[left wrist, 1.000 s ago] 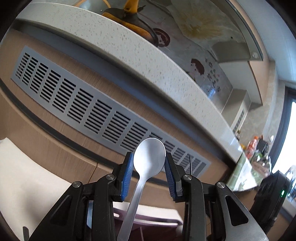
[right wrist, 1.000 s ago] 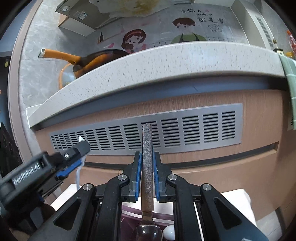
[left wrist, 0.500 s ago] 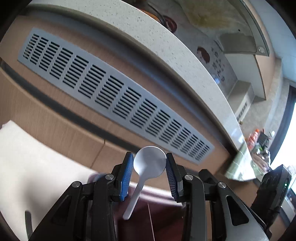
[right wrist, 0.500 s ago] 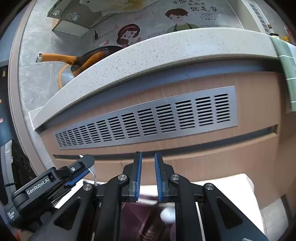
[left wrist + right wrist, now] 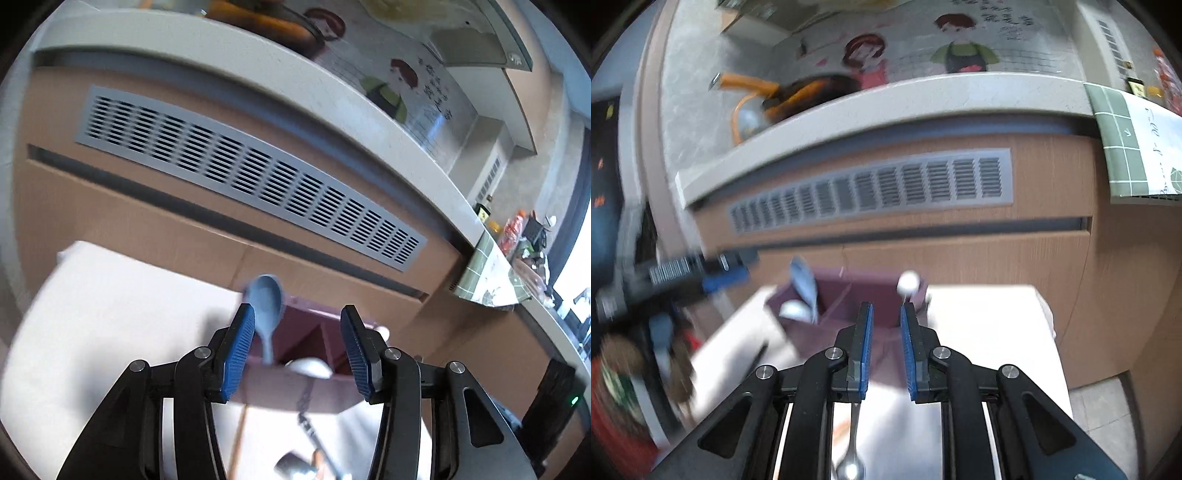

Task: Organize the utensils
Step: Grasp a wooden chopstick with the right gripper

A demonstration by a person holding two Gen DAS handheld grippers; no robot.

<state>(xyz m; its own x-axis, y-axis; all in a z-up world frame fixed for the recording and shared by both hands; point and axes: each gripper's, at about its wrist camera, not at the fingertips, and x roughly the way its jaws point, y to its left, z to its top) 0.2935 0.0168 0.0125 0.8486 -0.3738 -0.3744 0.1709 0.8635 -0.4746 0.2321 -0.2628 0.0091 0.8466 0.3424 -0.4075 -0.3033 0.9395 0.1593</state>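
A maroon utensil holder (image 5: 314, 395) with compartments stands on a white table (image 5: 110, 314). A light blue plastic spoon (image 5: 266, 299) stands bowl-up in its left compartment, beside a white spoon (image 5: 309, 366). My left gripper (image 5: 297, 347) is open and empty, just above the holder. In the right wrist view the holder (image 5: 879, 295) holds the blue spoon (image 5: 803, 284) on the left and a white round-headed utensil (image 5: 908, 281) on the right. My right gripper (image 5: 885, 347) is open and empty, behind the holder. The left gripper (image 5: 701, 273) shows blurred at the left.
A metal spoon (image 5: 295, 467) and wooden sticks (image 5: 238, 435) lie on the table near me. A metal spoon (image 5: 851, 465) lies under my right gripper. A wooden cabinet front with a grey vent (image 5: 871, 188) rises behind the table. A red object (image 5: 617, 391) stands at the left.
My left gripper opened and let go of the blue spoon, which now stands in the holder. My right gripper let go of its metal utensil earlier. Both grippers have pulled back and tilted down.
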